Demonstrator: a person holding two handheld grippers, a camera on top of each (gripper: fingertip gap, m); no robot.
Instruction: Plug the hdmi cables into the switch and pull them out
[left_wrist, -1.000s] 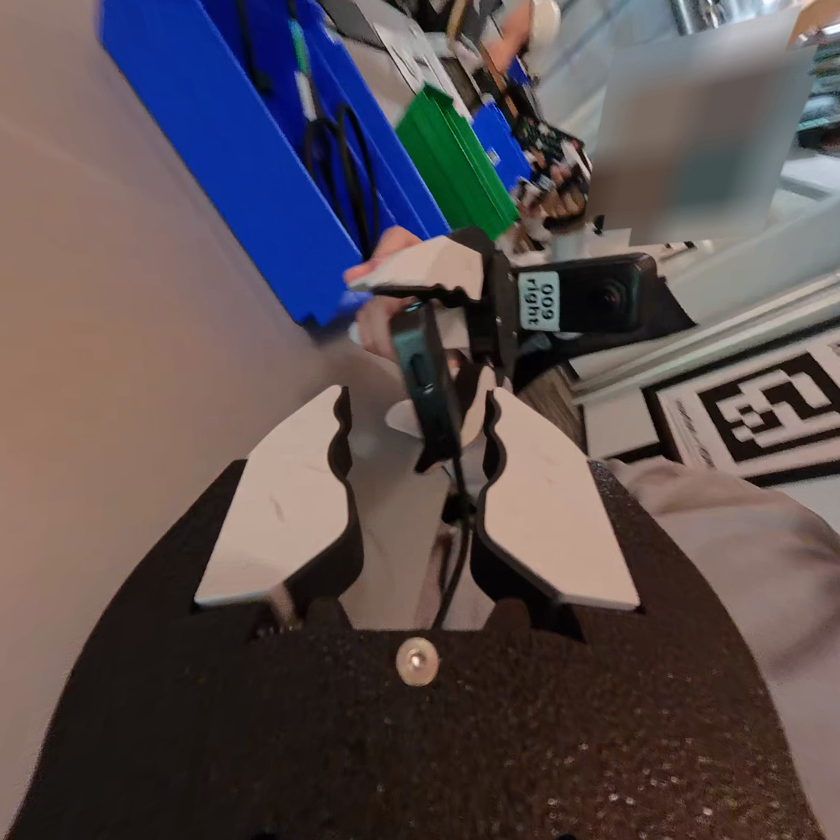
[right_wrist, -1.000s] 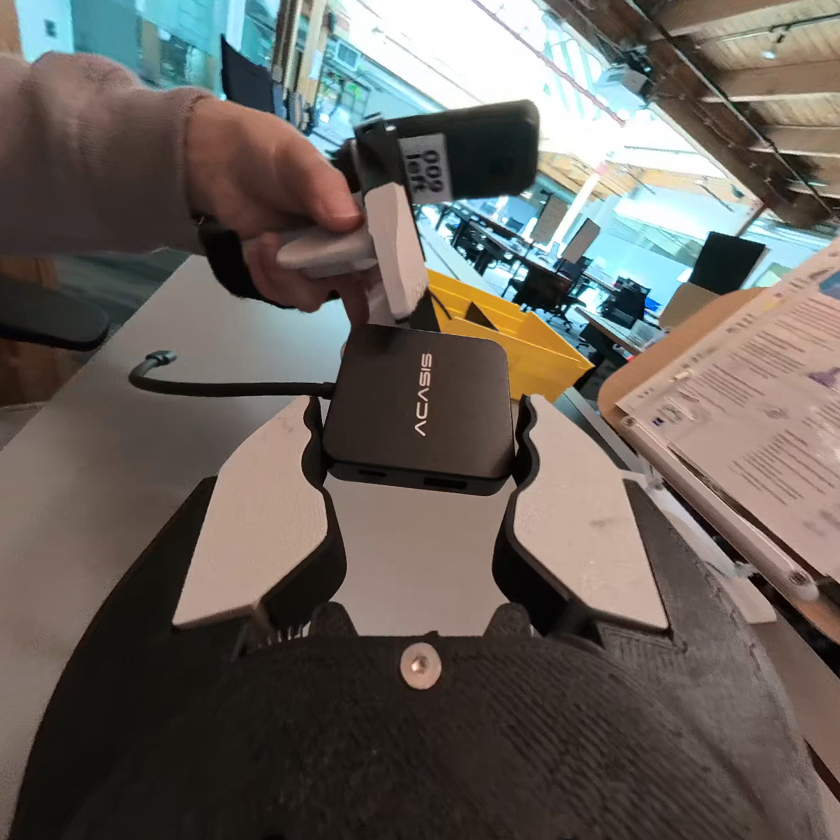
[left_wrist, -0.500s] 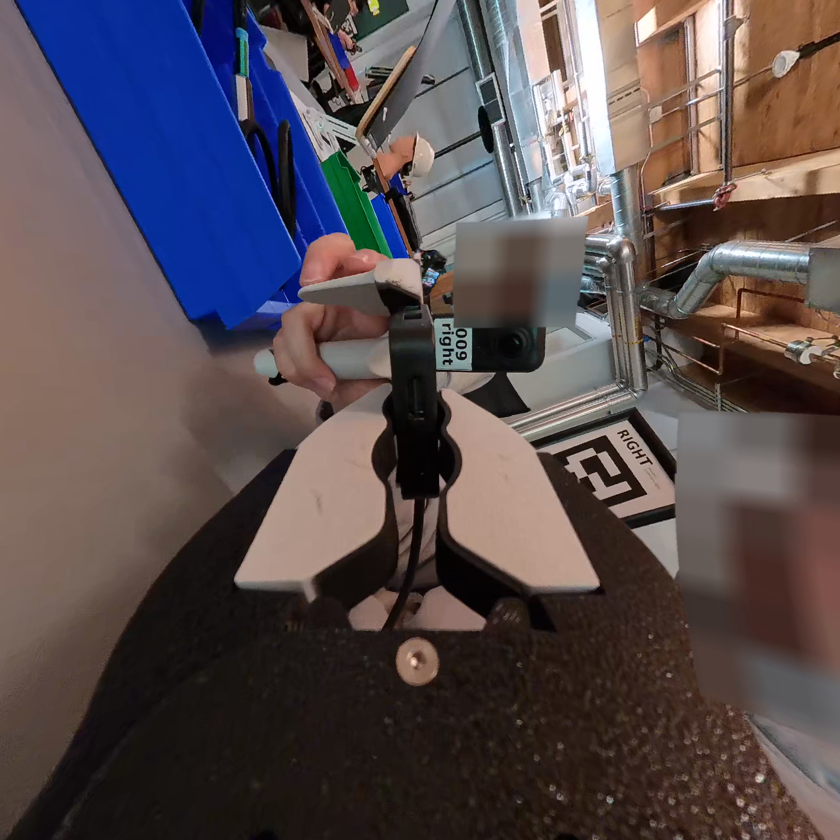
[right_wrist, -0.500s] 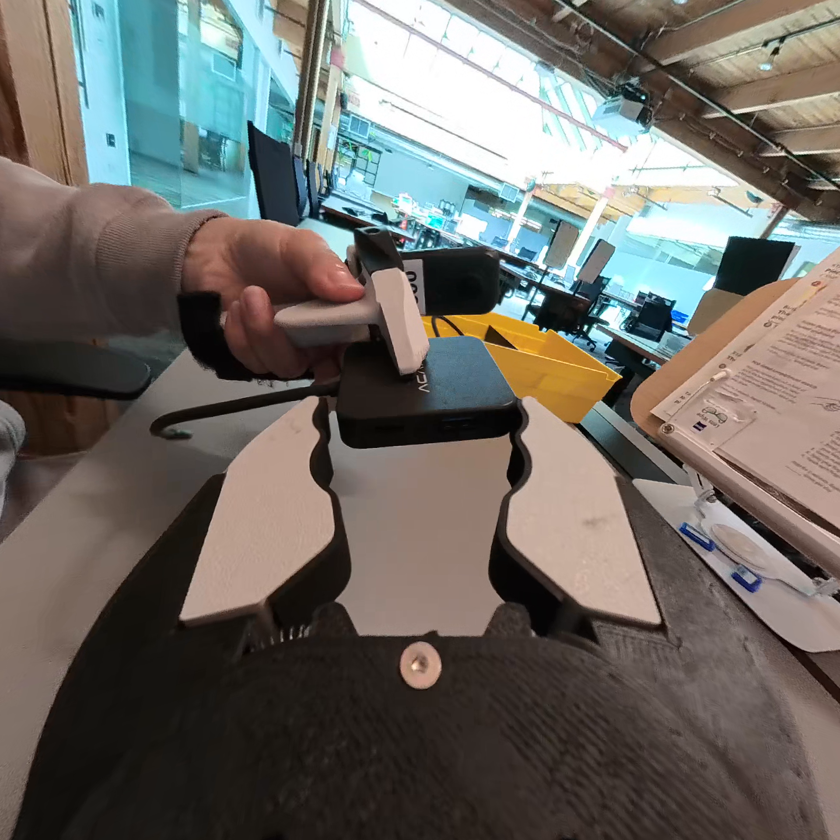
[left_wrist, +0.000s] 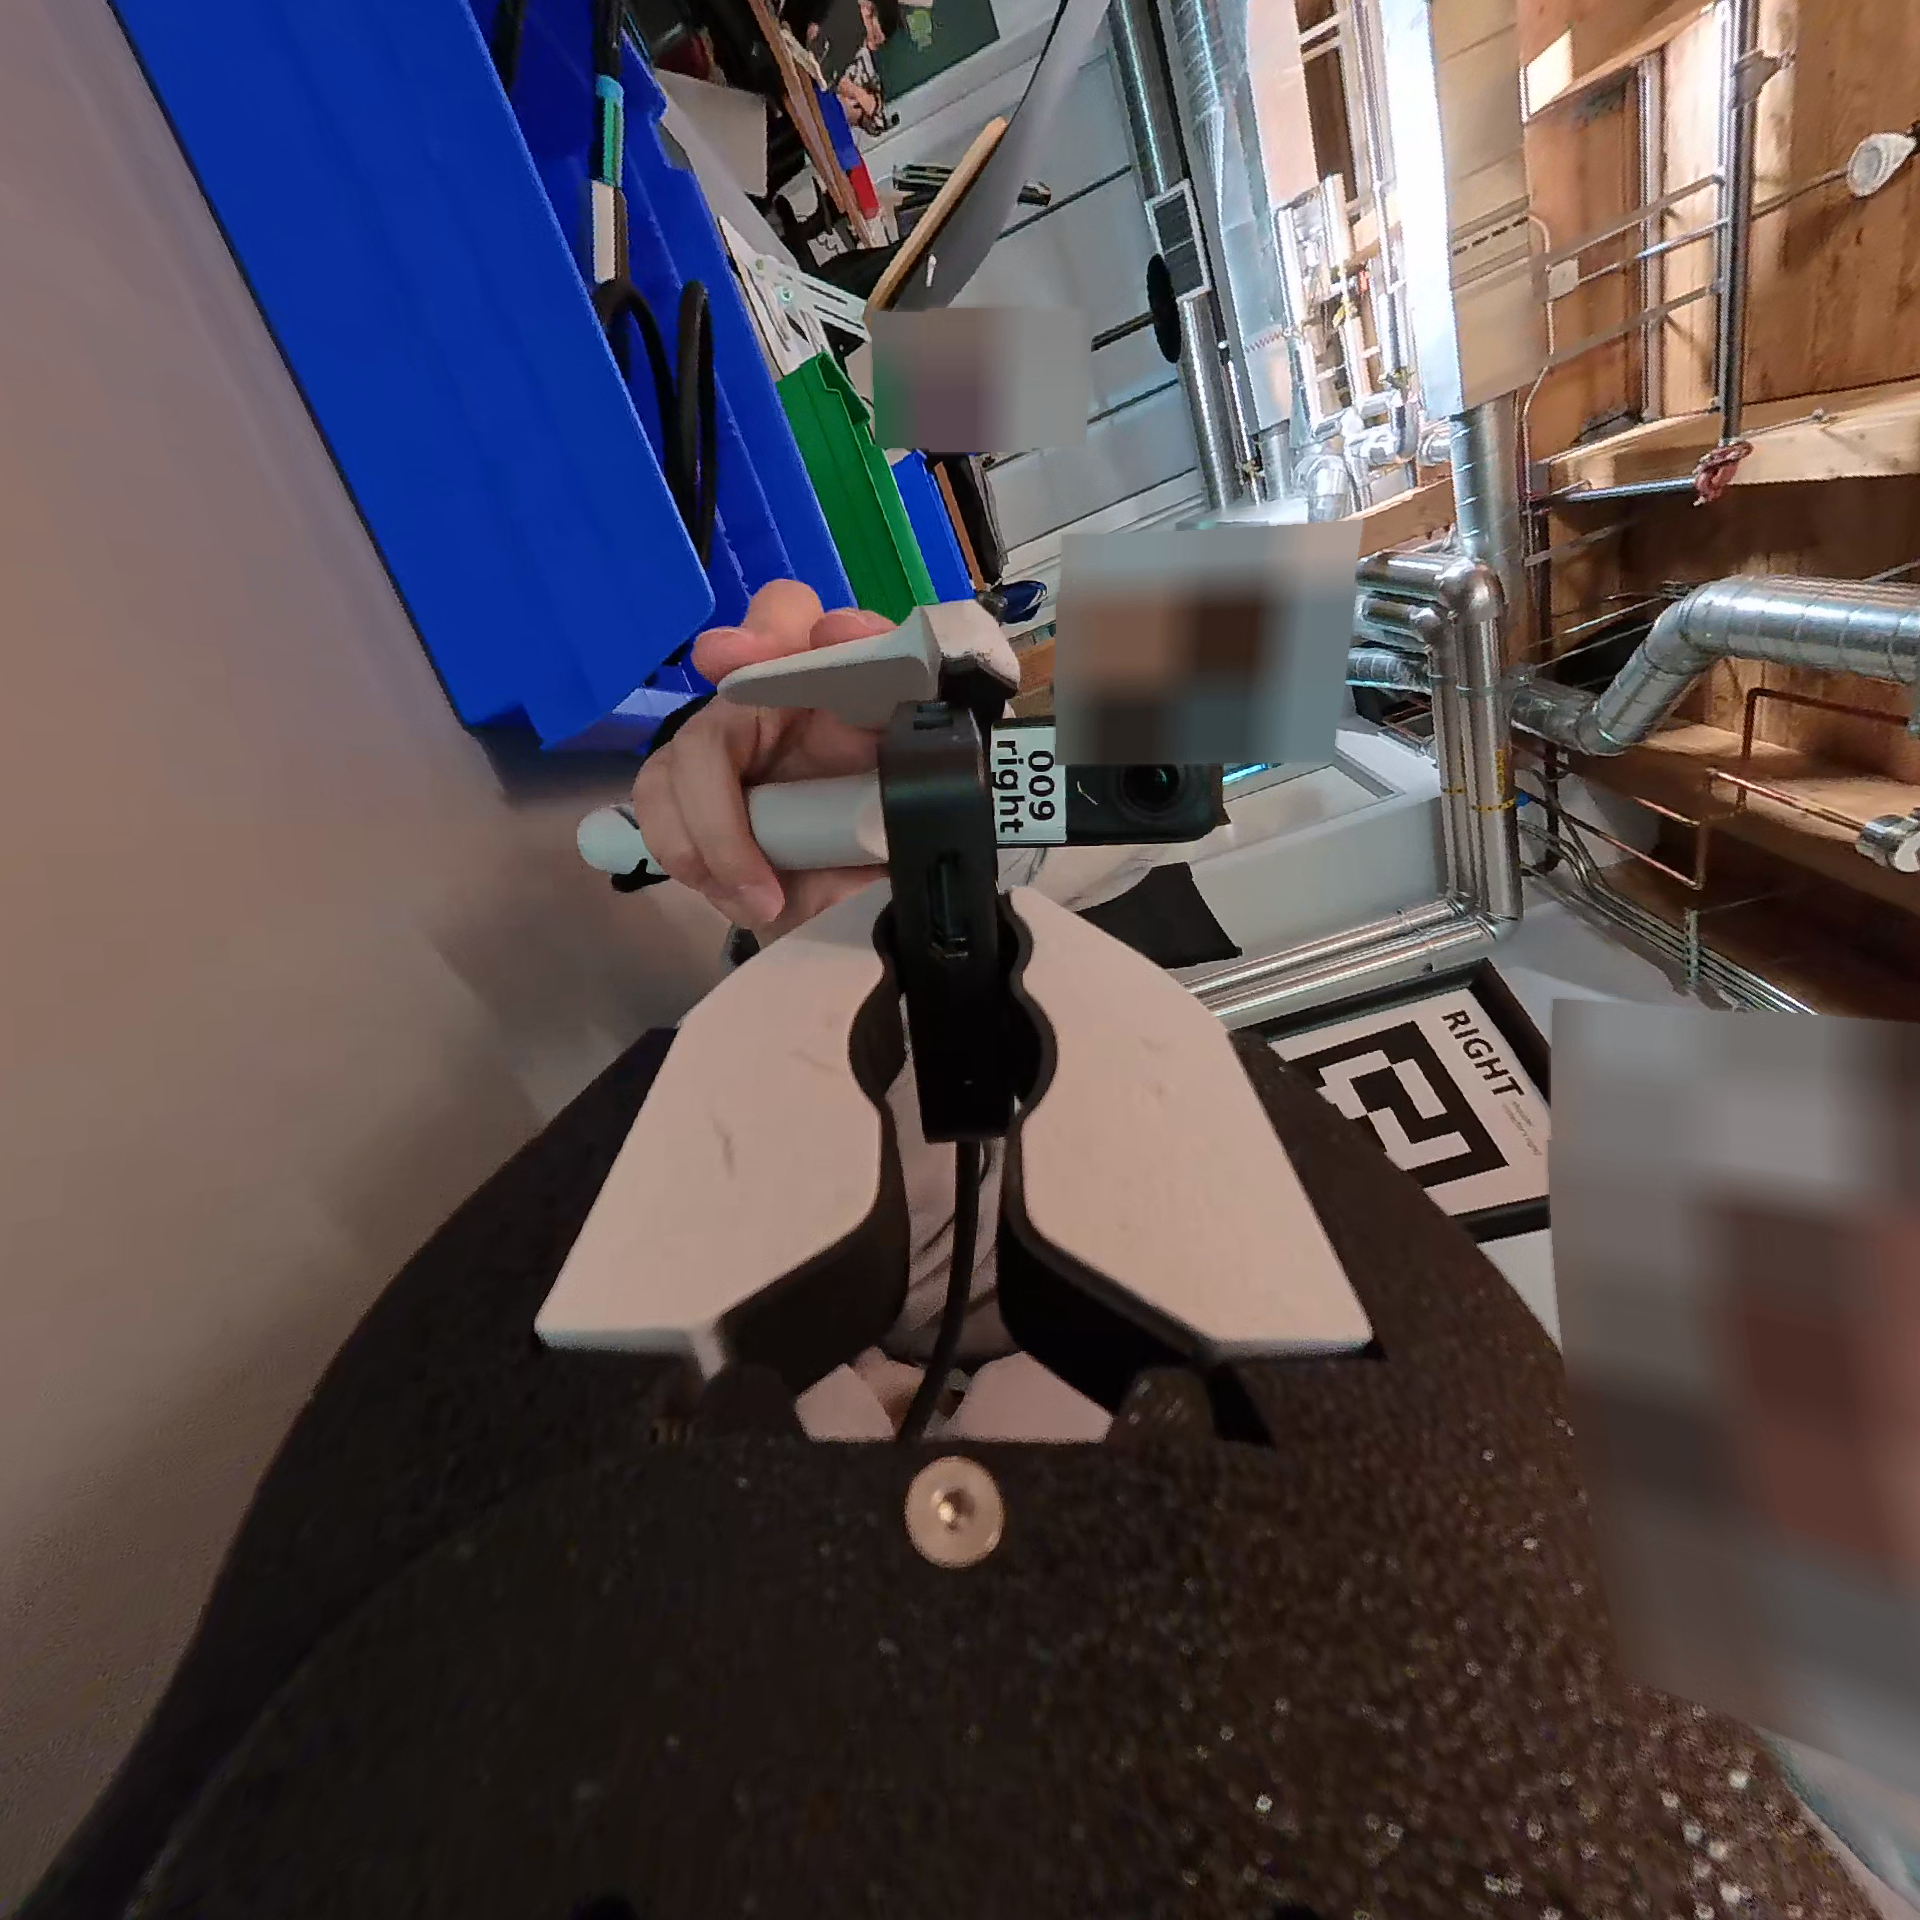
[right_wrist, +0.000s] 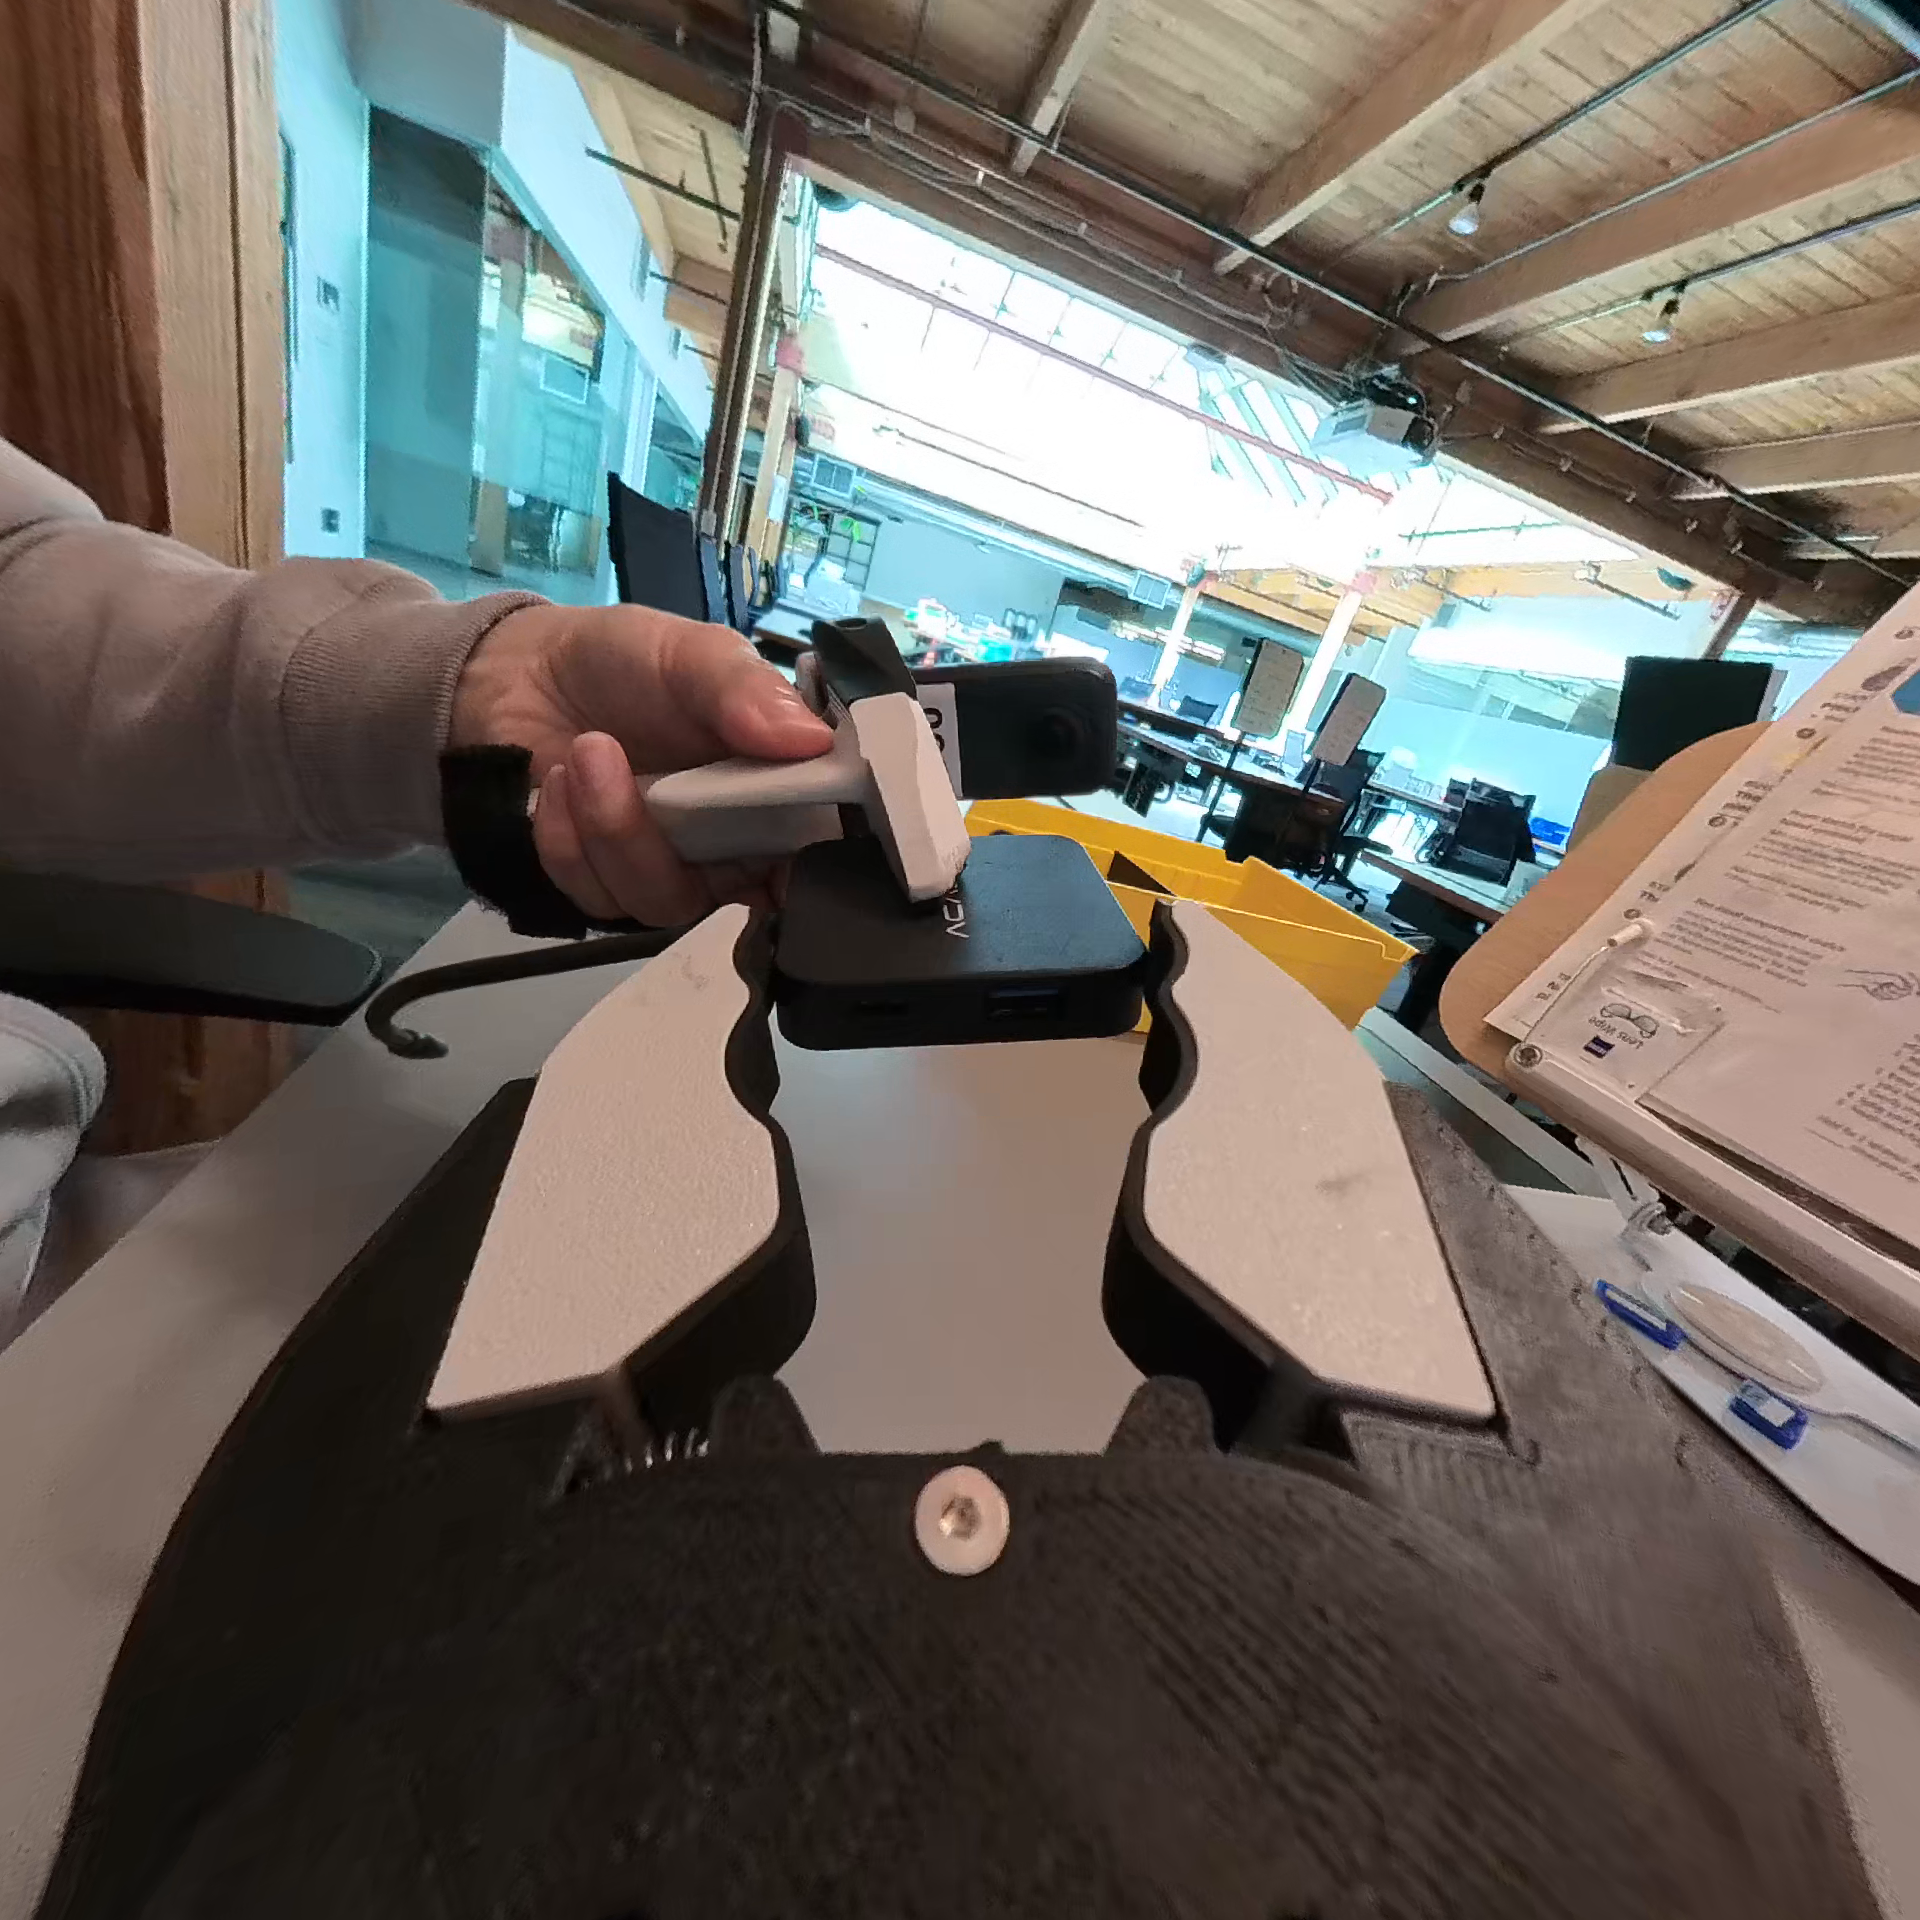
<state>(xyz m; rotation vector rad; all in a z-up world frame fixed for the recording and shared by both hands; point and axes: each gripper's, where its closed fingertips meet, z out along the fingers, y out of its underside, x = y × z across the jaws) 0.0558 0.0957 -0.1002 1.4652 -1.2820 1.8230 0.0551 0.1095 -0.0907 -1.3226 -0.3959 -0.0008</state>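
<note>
The switch (right_wrist: 1029, 914) is a flat black box with a blue port on its near edge, held just above the grey table (right_wrist: 956, 1195). My right gripper (right_wrist: 956, 935) is shut on its two side edges. My left gripper (left_wrist: 951, 956) is shut on its flat faces; in the left wrist view the switch (left_wrist: 940, 935) shows edge-on between the fingers. In the right wrist view one white left finger (right_wrist: 914, 821) presses on the switch's top. A black cable (right_wrist: 499, 966) leaves the switch to the left and also hangs between my left fingers (left_wrist: 956, 1247). No other cable plug is in view.
A yellow bin (right_wrist: 1247, 914) stands behind the switch. A stand with printed sheets (right_wrist: 1766, 935) is at the right. Blue bins (left_wrist: 416, 364) and a green bin (left_wrist: 842, 488) line the table's far side. A black-and-white marker board (left_wrist: 1403, 1122) lies nearby.
My left gripper has closed from open onto the switch. Both grippers have tipped so the switch now lies flatter and farther out in the right wrist view.
</note>
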